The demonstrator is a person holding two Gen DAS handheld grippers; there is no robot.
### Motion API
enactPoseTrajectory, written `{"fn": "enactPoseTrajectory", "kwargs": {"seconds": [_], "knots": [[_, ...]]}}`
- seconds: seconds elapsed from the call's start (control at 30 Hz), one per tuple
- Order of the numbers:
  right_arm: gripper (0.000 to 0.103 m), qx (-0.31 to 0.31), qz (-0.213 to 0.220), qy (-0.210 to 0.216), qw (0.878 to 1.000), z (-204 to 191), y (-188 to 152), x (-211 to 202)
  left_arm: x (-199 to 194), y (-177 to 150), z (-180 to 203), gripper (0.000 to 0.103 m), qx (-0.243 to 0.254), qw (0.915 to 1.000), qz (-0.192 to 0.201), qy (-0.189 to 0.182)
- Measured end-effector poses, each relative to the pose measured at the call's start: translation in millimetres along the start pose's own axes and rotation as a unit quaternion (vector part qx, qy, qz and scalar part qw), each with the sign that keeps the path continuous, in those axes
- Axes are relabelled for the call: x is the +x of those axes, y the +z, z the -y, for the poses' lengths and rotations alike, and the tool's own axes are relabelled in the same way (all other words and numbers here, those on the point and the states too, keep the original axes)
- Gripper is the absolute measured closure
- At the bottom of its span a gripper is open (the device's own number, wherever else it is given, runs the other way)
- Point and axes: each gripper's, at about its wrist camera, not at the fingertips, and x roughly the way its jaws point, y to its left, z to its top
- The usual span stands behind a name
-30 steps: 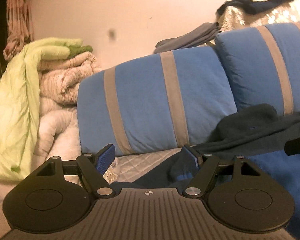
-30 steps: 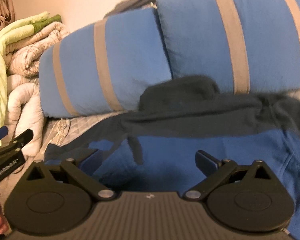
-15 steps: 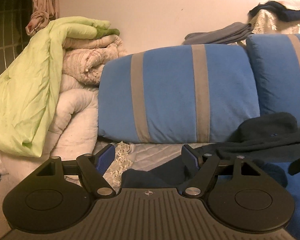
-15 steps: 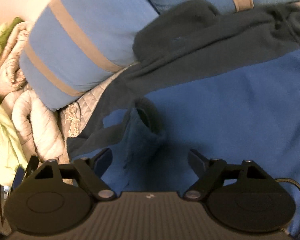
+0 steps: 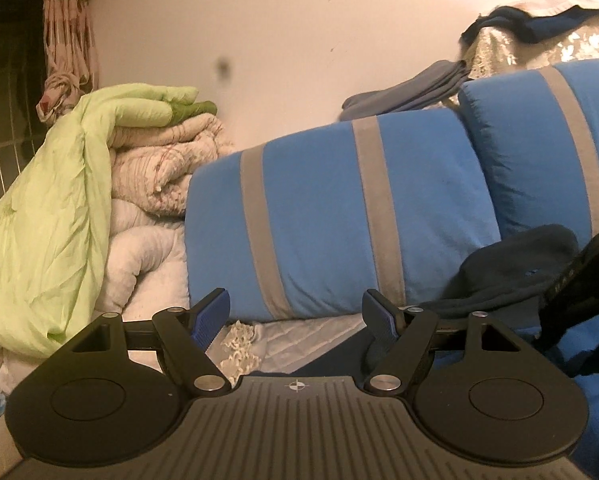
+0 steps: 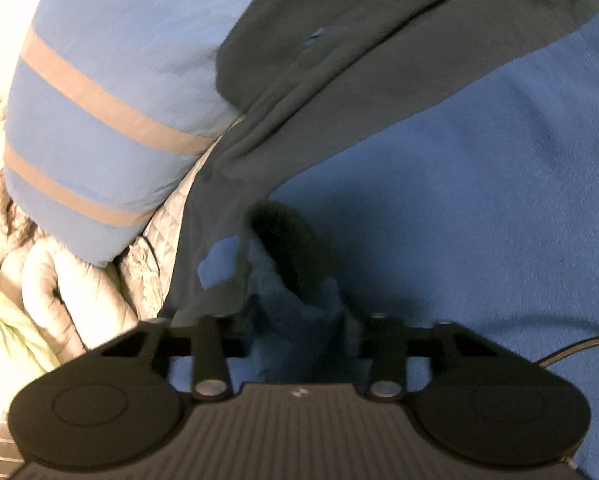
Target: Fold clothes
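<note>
While left fingers [image 5: 295, 316] gape, right fingers [image 6: 297, 332] (just closing) pinch fleece [image 6: 479, 200].

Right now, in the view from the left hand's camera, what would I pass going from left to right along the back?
Tied curtain → green quilt → stack of pale quilts → first blue striped cushion → second blue striped cushion → dark fleece garment.
</note>
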Motion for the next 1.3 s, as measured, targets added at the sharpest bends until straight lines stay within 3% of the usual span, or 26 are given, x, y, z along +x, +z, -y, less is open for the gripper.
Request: {"fn": "enactPoseTrajectory", "kwargs": {"seconds": [0.23, 0.43, 0.5, 0.67, 0.8, 0.97, 1.07, 1.2, 1.27, 1.3], "knots": [[0.077, -0.078, 0.042, 0.01, 0.996, -20.3, 1.0, -19.2, 0.8, 0.4, -1.3, 0.03, -0.007, 1.0, -0.003, -0.003], [0.077, -0.189, 0.076, -0.007, 0.979, -57.9, -3.9, -43.8, 2.4, -0.1, 2.7, 0.03, 0.004, 0.9998, -0.012, -0.016], [0.077, -0.21, 0.086, -0.015, 0.974, -66.9, -4.5, -51.4, 3.4, -0.8, 6.7, 0.03, 0.015, 0.9994, -0.015, -0.028], [0.078, -0.252, 0.109, -0.032, 0.961, -80.8, -4.5, -72.9, 3.6, -1.0, 17.0, 0.03, 0.065, 0.9929, -0.019, -0.097], [0.078, -0.272, 0.131, -0.047, 0.952, -83.0, -2.3, -92.5, -2.8, -4.3, 20.3, 0.03, 0.136, 0.9791, 0.004, -0.151], [0.078, -0.263, 0.149, -0.042, 0.952, -82.9, 10.4, -110.8, -3.5, -7.8, 23.3, 0.03, 0.202, 0.9594, 0.02, -0.195], [0.078, -0.261, 0.16, -0.042, 0.951, -86.6, 18.2, -119.7, -3.8, -13.3, 29.6, 0.03, 0.242, 0.9354, 0.033, -0.256], [0.078, -0.254, 0.173, -0.041, 0.951, -91.8, 28.1, -130.0, -3.5, -19.4, 39.8, 0.03, 0.265, 0.9133, 0.034, -0.308], [0.078, -0.251, 0.179, -0.041, 0.951, -94.3, 32.2, -135.7, -2.7, -20.5, 41.8, 0.03, 0.26, 0.9076, 0.031, -0.328], [0.078, -0.251, 0.181, -0.04, 0.95, -96.0, 33.6, -138.9, -0.7, -21.6, 44.8, 0.03, 0.263, 0.9094, 0.031, -0.321]]}}
